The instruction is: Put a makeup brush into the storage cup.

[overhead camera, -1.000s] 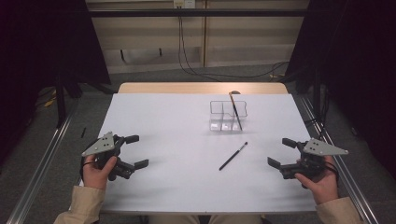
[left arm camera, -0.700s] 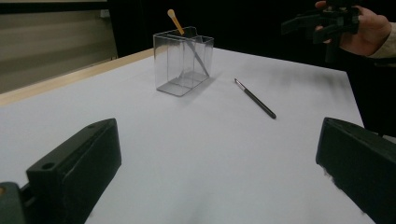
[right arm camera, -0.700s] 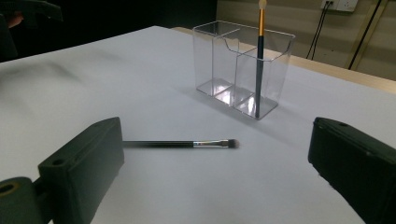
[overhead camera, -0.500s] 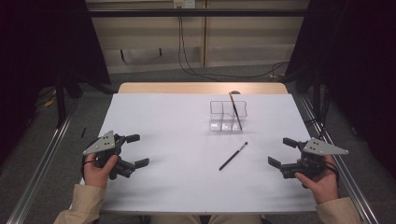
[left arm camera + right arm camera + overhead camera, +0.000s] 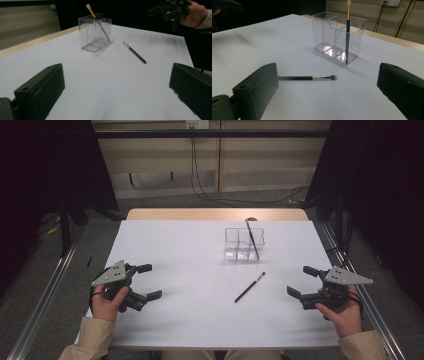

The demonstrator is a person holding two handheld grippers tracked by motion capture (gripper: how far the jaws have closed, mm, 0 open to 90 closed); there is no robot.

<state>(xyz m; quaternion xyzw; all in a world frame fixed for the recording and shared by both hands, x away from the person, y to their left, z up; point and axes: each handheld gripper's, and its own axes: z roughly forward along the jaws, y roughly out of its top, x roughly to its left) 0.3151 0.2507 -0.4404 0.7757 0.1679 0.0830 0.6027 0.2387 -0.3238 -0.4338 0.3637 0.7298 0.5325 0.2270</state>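
Note:
A clear plastic organizer (image 5: 243, 243) (image 5: 94, 31) (image 5: 338, 36) with several compartments stands on the white table toward the back right. One brush (image 5: 251, 238) (image 5: 347, 27) leans upright in it, tip up. A second, black brush (image 5: 249, 287) (image 5: 134, 52) (image 5: 308, 78) lies flat on the table in front of the organizer. My left gripper (image 5: 145, 281) (image 5: 117, 92) is held low at the front left, open and empty. At the front right my right gripper (image 5: 304, 281) (image 5: 327, 92) is open and empty too, a short way right of the lying brush.
The white table (image 5: 190, 270) has a wooden strip along its far edge. Metal rails run along the floor on both sides. Cables hang on the back wall. Dark curtains flank the table.

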